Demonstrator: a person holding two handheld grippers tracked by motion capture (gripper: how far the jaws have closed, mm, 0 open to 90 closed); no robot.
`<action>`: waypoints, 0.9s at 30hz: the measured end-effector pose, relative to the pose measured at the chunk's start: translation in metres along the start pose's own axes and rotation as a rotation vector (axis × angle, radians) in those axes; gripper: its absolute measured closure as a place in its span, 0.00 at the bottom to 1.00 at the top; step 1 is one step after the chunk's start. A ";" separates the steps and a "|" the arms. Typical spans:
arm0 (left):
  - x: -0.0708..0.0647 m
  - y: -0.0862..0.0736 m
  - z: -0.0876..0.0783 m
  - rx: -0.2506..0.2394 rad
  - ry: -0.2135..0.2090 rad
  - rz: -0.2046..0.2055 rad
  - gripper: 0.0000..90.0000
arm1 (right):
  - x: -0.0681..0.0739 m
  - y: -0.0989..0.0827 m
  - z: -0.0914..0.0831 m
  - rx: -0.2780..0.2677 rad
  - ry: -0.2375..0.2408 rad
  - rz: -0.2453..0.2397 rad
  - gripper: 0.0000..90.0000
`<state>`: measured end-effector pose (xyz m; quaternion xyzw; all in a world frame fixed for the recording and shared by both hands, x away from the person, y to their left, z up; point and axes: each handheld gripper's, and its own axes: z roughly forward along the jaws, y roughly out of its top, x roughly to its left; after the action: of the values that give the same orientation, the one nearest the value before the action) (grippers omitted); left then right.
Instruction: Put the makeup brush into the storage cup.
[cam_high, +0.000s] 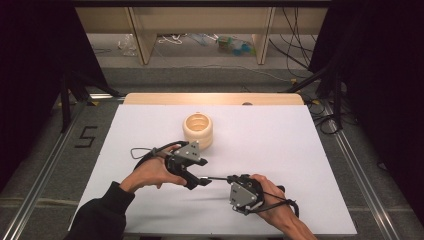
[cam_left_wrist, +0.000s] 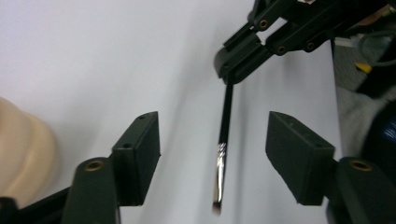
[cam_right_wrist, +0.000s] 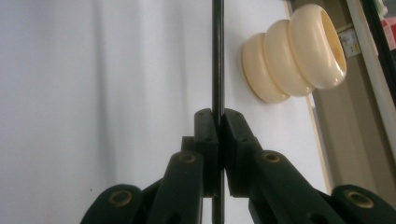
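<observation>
A thin black paintbrush (cam_high: 216, 178) with a silver ferrule (cam_left_wrist: 220, 161) hangs just above the white table sheet (cam_high: 280, 145). My right gripper (cam_high: 231, 178) is shut on its handle, and in the right gripper view the pads of that gripper (cam_right_wrist: 218, 119) clamp the black shaft (cam_right_wrist: 217, 56). My left gripper (cam_high: 201, 182) stands open. In the left gripper view the brush (cam_left_wrist: 226, 116) passes between its jaws (cam_left_wrist: 215, 126) without touching either pad. Farther off there, the right gripper (cam_left_wrist: 239, 60) pinches the handle's end. A cream ribbed holder (cam_high: 198, 130) stands upright behind the left hand.
The cream holder (cam_right_wrist: 294, 51) sits near the far middle of the sheet, and its side shows at the edge of the left gripper view (cam_left_wrist: 23, 149). A wooden table edge (cam_high: 215, 98) runs behind it. Cables and shelf legs lie on the floor beyond.
</observation>
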<state>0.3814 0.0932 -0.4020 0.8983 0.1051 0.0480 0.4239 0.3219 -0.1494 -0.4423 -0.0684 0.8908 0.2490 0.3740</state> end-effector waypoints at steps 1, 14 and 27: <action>-0.001 -0.004 -0.004 -0.037 0.015 -0.021 0.36 | 0.000 -0.001 -0.001 -0.004 0.000 0.022 0.95; -0.015 -0.030 -0.021 -0.327 0.147 -0.116 0.31 | -0.010 -0.013 -0.009 -0.255 0.057 0.506 0.95; -0.032 -0.032 -0.012 -0.484 0.146 -0.198 0.30 | -0.007 -0.006 -0.004 -0.379 0.119 0.652 0.95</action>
<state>0.3437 0.1145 -0.4193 0.7503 0.2082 0.0948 0.6203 0.3262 -0.1572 -0.4369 0.1364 0.8240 0.5109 0.2036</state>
